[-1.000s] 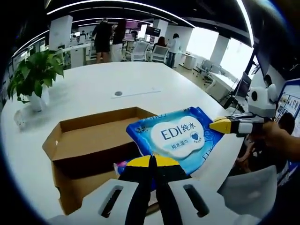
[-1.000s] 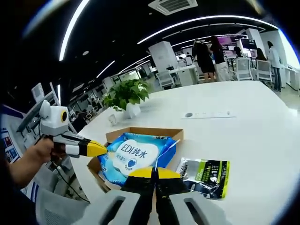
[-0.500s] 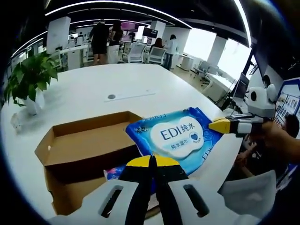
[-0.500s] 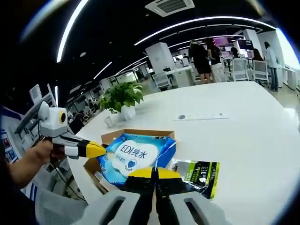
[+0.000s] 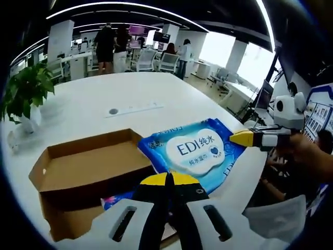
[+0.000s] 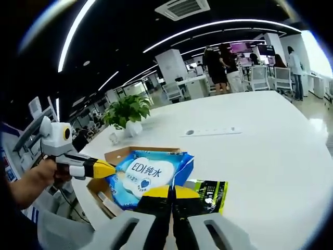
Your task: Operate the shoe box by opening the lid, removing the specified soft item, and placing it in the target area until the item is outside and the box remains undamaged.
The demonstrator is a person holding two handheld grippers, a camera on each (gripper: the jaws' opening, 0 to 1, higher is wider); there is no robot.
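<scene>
The open cardboard shoe box sits on the white table. A blue wet-wipes pack hangs above the box's right side. My left gripper is shut on the pack's near edge. My right gripper, coming in from the right with a hand behind it, is shut on its far corner. In the right gripper view the pack lies just past my right gripper, the left gripper pinches its left edge, and the box shows under it.
A green and black pouch lies on the table beside the box, partly under the pack. A colourful item sits inside the box. A potted plant stands at the left, a flat cable cover mid-table. People and chairs are far behind.
Both grippers have carried the wipes pack sideways off the box toward the green pouch. The box has slid left in the left gripper view. Both grips are unchanged.
</scene>
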